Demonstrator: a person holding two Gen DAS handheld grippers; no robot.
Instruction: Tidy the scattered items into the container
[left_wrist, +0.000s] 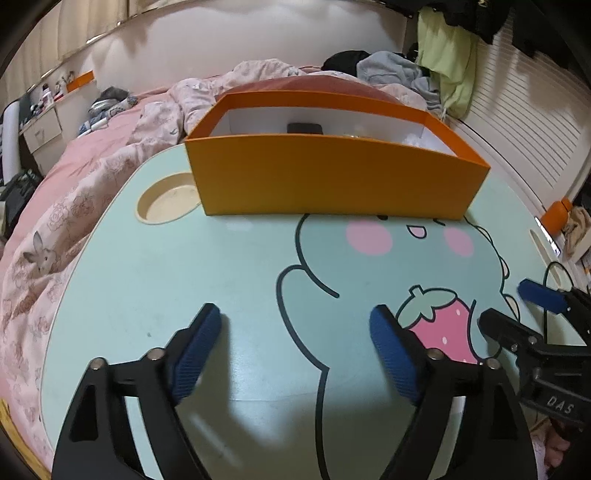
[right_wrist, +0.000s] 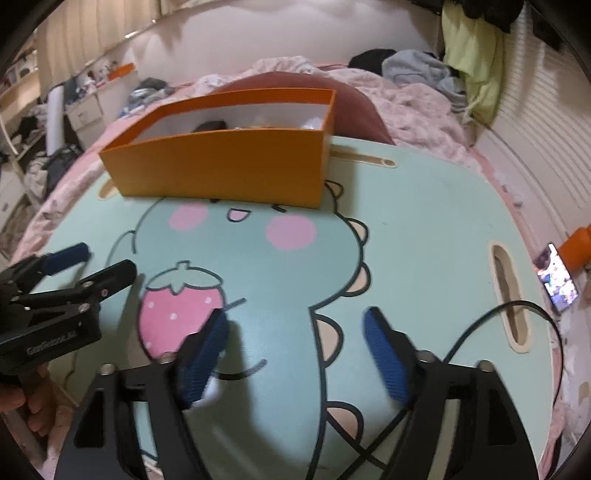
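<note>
Left hand-held gripper (left_wrist: 295, 325): jaws spread wide, nothing between the blue pads, bare counter (left_wrist: 147, 280) beneath. Right hand-held gripper (right_wrist: 295, 328): jaws likewise wide apart, nothing held, black cable (right_wrist: 517, 306) trailing beside its right finger. Orange container (left_wrist: 332, 177): upright on counter, well ahead of both grippers, dark item inside against far wall. Phone (right_wrist: 557, 280): off to right, beyond counter edge.
</note>
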